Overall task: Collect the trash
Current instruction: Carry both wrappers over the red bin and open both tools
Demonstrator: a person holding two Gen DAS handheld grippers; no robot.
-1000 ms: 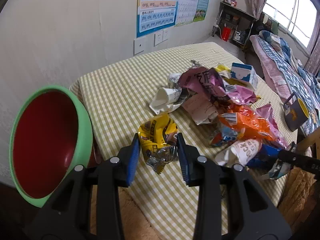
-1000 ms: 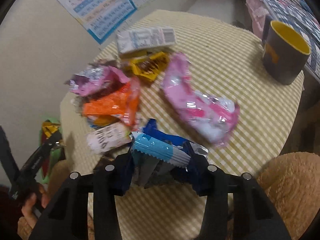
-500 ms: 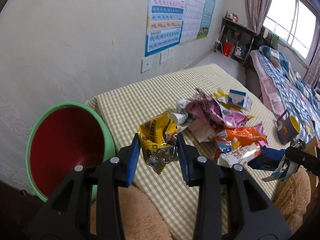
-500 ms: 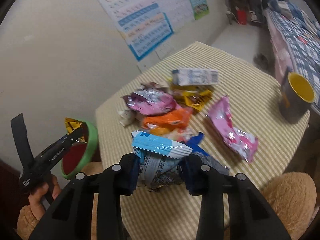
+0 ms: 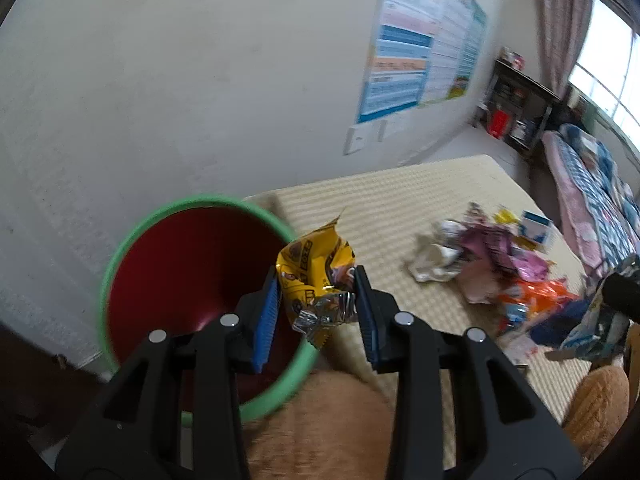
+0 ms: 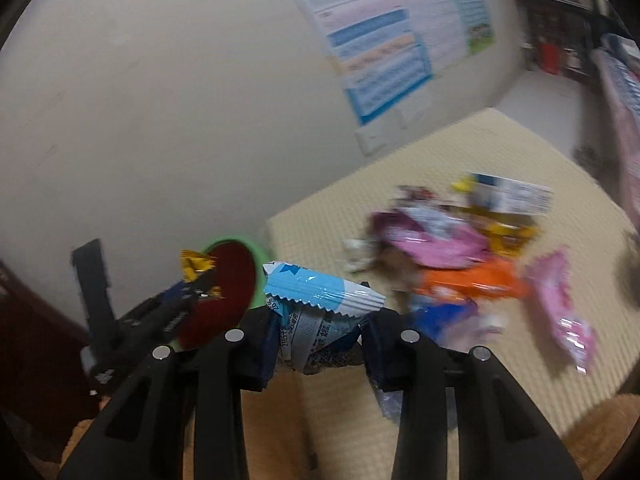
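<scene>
- Presently the left hand-held gripper (image 5: pixel 316 304) pinches a crumpled yellow wrapper (image 5: pixel 312 272) between its blue pads; the wrapper hangs in the air at the near rim of a bin (image 5: pixel 132 236) with a green rim and a red inside, which stands beside the counter's edge.
- Meanwhile the right hand-held gripper (image 6: pixel 320 340) is clamped on a light-blue wrapper (image 6: pixel 316 292) with a serrated edge and printed silver underside, held above the near edge of the counter (image 6: pixel 460 144).
- From the right wrist view the left hand-held gripper (image 6: pixel 192 284) shows at the left, its yellow wrapper (image 6: pixel 194 264) in front of the bin's (image 6: pixel 256 256) red opening.
- On the checked cloth of the counter (image 5: pixel 400 200) lies a heap of trash: a purple packet (image 6: pixel 432 236), an orange packet (image 6: pixel 468 284), a pink packet (image 6: pixel 560 300), a dark-blue wrapper (image 6: pixel 440 316), a small white-and-blue carton (image 6: pixel 512 196) and a crumpled white cup (image 5: pixel 434 264).
- Behind, a poster (image 5: pixel 416 56) hangs on the wall.
</scene>
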